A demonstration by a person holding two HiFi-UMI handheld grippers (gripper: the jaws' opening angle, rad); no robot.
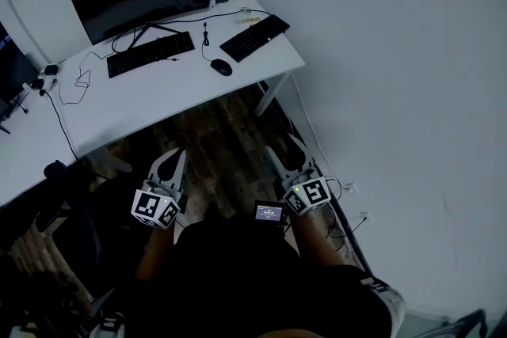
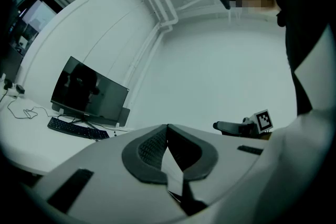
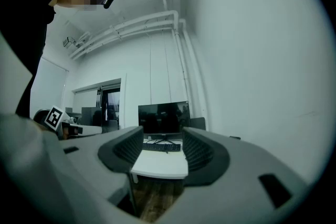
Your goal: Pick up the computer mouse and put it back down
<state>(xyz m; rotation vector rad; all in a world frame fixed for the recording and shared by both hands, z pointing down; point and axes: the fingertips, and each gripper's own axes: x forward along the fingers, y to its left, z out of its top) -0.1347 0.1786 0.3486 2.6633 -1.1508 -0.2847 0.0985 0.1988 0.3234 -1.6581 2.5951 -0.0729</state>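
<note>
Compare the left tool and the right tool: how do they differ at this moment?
The left tool has its jaws closed tip to tip; the right tool has its jaws apart. The right tool aims at the monitor, which shows just above its jaws; the left tool aims to the right of the monitor, at the bare wall. Both are empty, and both are held well short of the desk.

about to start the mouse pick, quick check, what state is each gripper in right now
Left gripper: jaws closed at the tips, holding nothing.
Right gripper: jaws open, holding nothing.
</note>
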